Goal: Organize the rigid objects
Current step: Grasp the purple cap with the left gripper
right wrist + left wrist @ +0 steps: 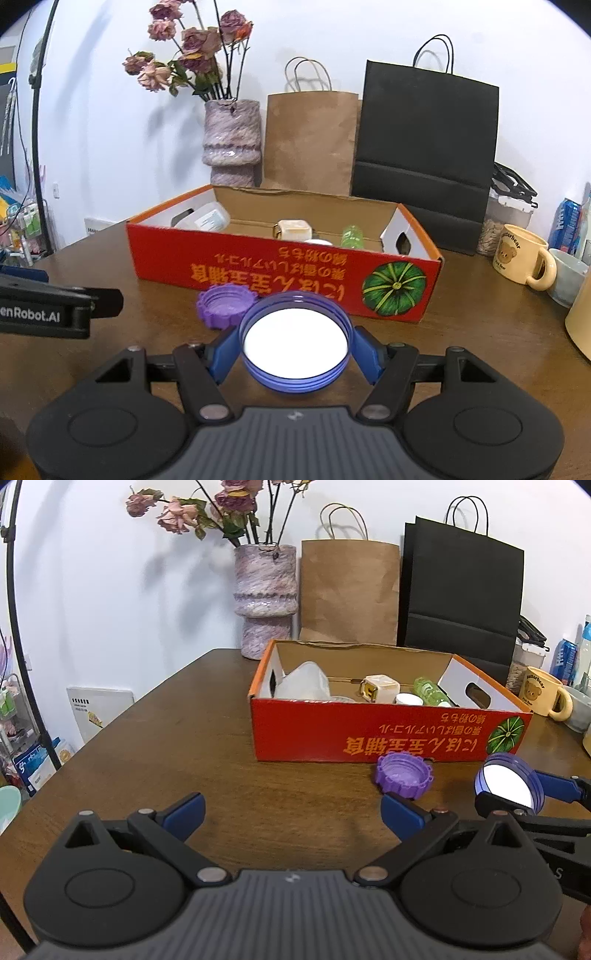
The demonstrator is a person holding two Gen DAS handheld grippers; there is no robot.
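Blue lid (295, 345) sits clamped in the right gripper (295, 350) before the red box (258, 273); left gripper (293, 812) gapes empty beside the purple cap (404, 775).

Both wrist views sit low, side by side — facing the red box (388, 734) closely.

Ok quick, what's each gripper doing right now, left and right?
Left gripper: open, nothing between its fingers.
Right gripper: shut on the blue lid, held by its rim above the table.
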